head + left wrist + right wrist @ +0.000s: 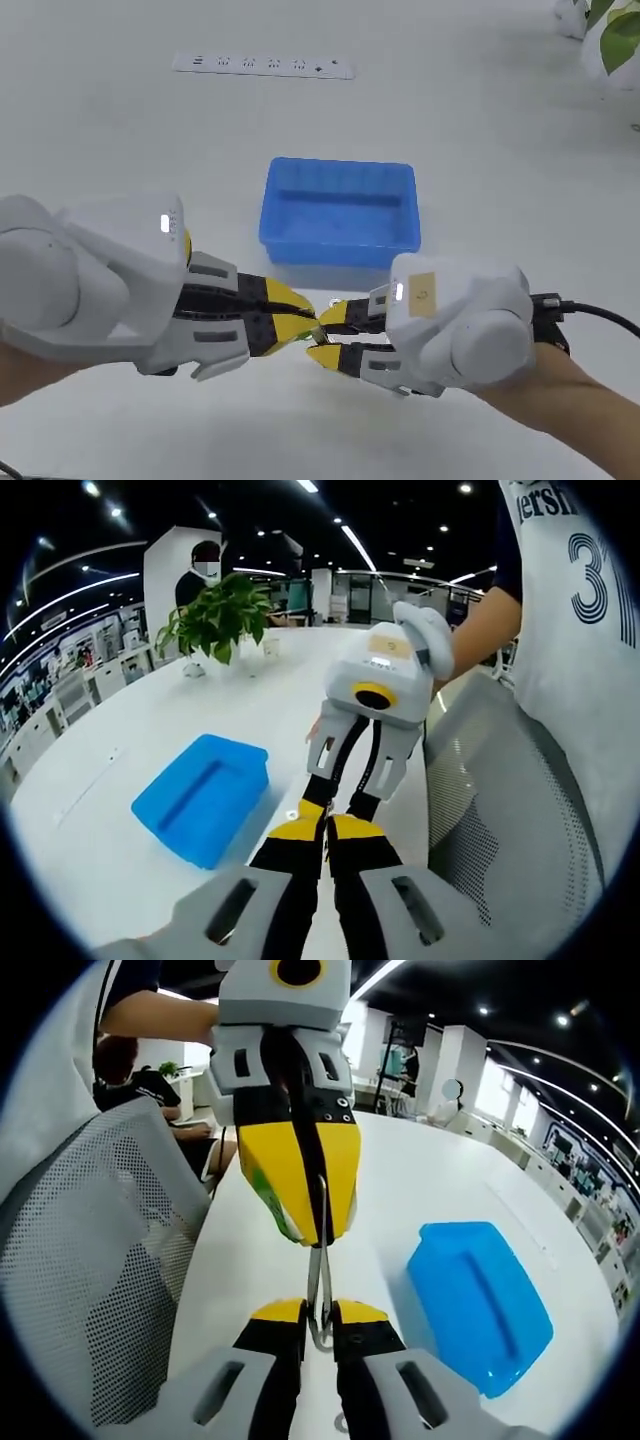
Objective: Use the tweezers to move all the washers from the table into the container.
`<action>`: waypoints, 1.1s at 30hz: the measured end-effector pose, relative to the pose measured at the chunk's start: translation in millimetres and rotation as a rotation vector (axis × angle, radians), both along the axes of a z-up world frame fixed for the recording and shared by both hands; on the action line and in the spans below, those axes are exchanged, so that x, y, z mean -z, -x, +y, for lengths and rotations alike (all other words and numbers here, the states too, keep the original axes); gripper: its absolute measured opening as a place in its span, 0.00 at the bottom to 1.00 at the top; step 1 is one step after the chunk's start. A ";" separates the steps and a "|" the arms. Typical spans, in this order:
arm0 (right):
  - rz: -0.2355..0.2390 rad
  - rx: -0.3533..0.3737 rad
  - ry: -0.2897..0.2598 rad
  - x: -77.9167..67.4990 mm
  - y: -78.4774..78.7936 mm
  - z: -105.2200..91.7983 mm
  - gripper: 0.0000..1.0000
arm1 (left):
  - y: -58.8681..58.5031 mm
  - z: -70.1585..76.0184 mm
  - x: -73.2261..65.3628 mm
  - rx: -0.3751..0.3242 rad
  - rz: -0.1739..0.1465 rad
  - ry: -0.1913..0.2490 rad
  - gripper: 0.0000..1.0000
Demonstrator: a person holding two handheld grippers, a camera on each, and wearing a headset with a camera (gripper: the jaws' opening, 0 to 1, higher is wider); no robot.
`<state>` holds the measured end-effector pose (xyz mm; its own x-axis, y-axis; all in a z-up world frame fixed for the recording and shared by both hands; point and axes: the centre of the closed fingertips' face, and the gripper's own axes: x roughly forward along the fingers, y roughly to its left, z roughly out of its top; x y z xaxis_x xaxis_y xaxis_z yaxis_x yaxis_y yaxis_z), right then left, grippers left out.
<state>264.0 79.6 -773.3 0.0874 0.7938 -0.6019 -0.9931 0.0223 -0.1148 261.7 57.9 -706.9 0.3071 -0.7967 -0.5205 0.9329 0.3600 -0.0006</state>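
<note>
Left tongs (308,322) and right tongs (328,335) both clamp the tweezers (320,1280) near the container (340,250) front wall; open table (500,130) around

tweezers (320,1280) ends hid in jaws | plant (618,35) cut by edge

White left gripper (306,330), yellow-black fingers (281,298)

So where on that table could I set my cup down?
Bare tabletop lies between the power strip and the blue container, also to either side of it, out toward the plant. It's crowded in front of the container, where the left gripper and right gripper meet on the tweezers.
</note>
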 end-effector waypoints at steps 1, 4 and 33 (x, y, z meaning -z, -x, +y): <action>0.003 0.005 -0.001 1.3 -0.9 0.3 0.11 | -0.2 0.9 1.4 -0.002 0.004 -0.003 0.06; 0.003 0.001 0.005 3.9 -0.8 0.5 0.11 | -0.6 1.6 4.3 -0.010 0.015 -0.001 0.06; 0.041 -0.012 0.014 7.5 -0.3 -1.0 0.12 | -2.3 -0.4 9.5 -0.012 0.053 -0.028 0.06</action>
